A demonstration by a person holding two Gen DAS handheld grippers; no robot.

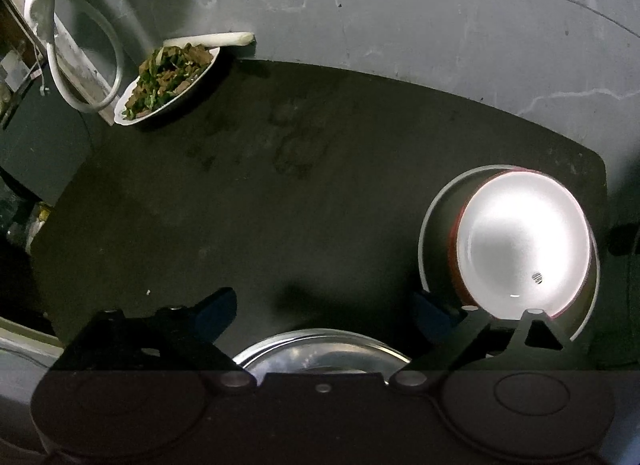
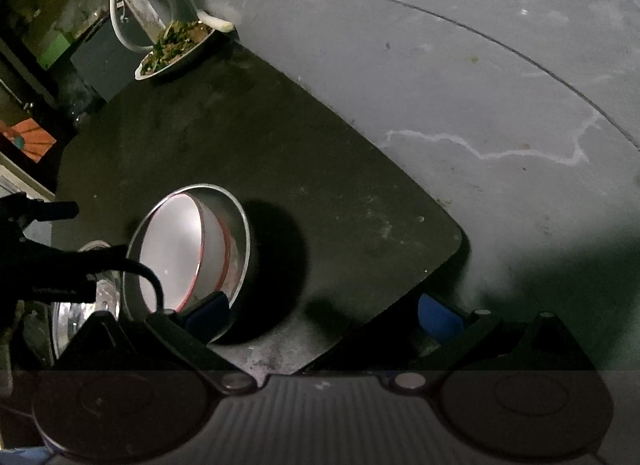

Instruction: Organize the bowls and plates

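A white bowl with a red rim point(image 1: 520, 241) sits tilted inside a steel bowl point(image 1: 434, 221) at the right of the dark table point(image 1: 280, 185). My left gripper point(image 1: 323, 311) hangs open above the table, nothing between its blue pads. A shiny steel plate point(image 1: 324, 349) lies just under its base. In the right wrist view the nested white bowl point(image 2: 176, 249) and steel bowl point(image 2: 238, 233) are at lower left. My right gripper point(image 2: 324, 315) is open, its left pad point(image 2: 208, 311) close beside the steel bowl's outer wall; whether it touches I cannot tell. A plate of cooked food point(image 1: 166, 81) stands at the far corner.
A white stalk point(image 1: 216, 39) lies behind the food plate. A white hose loop point(image 1: 100, 65) hangs at the far left. The table's rounded corner point(image 2: 448, 233) drops to a cracked grey floor point(image 2: 480, 105). A black cable point(image 2: 148, 277) crosses the bowls.
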